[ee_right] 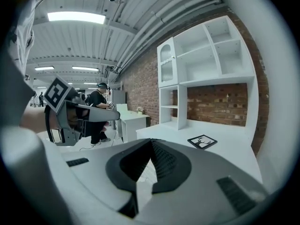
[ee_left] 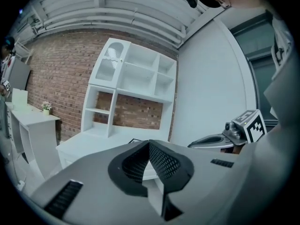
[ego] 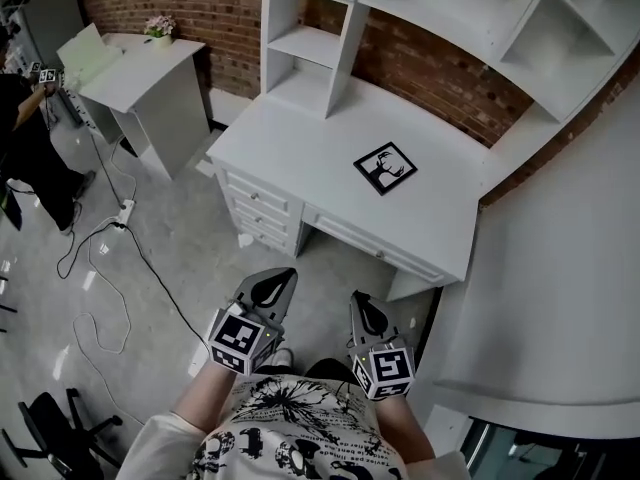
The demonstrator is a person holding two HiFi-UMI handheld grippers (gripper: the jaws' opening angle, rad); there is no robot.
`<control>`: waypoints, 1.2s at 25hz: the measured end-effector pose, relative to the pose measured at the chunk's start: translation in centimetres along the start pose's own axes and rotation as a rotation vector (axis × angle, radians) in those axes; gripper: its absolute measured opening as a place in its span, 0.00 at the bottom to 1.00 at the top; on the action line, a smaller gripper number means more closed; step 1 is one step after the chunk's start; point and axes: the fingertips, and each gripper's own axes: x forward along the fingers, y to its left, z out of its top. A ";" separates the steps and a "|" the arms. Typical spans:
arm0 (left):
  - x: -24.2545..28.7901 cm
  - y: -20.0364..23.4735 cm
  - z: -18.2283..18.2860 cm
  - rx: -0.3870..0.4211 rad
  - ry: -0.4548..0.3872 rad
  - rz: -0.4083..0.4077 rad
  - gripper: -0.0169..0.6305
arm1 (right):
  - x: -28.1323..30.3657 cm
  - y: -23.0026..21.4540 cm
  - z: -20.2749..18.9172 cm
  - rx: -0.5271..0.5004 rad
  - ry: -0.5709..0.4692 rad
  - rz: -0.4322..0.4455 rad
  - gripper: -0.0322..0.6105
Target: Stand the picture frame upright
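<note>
A black picture frame (ego: 385, 168) with a black-and-white print lies flat on the white desk (ego: 300, 133), toward its right side. In the right gripper view the picture frame (ee_right: 202, 141) shows lying on the desktop ahead. Only an edge of the picture frame (ee_left: 135, 140) peeks over the jaws in the left gripper view. My left gripper (ego: 284, 277) and right gripper (ego: 358, 299) are held side by side over the floor, well short of the desk. Both are shut with nothing between their jaws.
The desk carries a white shelf hutch (ego: 310, 38) against a brick wall (ego: 440, 73); drawers (ego: 262, 208) face me. A second small white table (ego: 150, 78) with a flower pot (ego: 160, 28) stands at left. Cables (ego: 105, 268) trail over the floor. A person (ego: 30, 148) stands at far left.
</note>
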 end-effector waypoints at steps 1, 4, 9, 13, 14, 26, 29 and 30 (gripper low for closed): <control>0.4 0.5 0.0 -0.012 -0.010 -0.010 0.03 | 0.8 0.0 -0.1 -0.002 0.008 0.000 0.06; 1.6 2.1 -0.4 -0.039 -0.019 -0.026 0.03 | 3.1 -0.4 -0.1 -0.007 0.024 0.002 0.06; 4.4 5.3 -0.9 -0.030 -0.002 -0.008 0.03 | 7.5 -2.4 0.3 -0.003 0.020 0.008 0.06; 7.9 8.0 0.1 -0.037 -0.002 0.002 0.04 | 11.8 -5.3 1.2 0.023 0.024 0.003 0.06; 9.1 8.9 0.7 -0.034 -0.007 0.010 0.04 | 13.0 -6.3 1.6 0.025 0.020 0.006 0.06; 25.7 16.4 4.4 -0.015 0.036 0.017 0.04 | 26.3 -18.8 4.8 0.065 0.054 0.031 0.06; 29.7 17.6 4.1 -0.019 0.059 0.018 0.04 | 28.6 -21.8 4.2 0.089 0.077 0.020 0.06; 30.8 17.9 3.9 -0.023 0.066 0.015 0.04 | 29.2 -22.7 3.9 0.097 0.085 0.015 0.06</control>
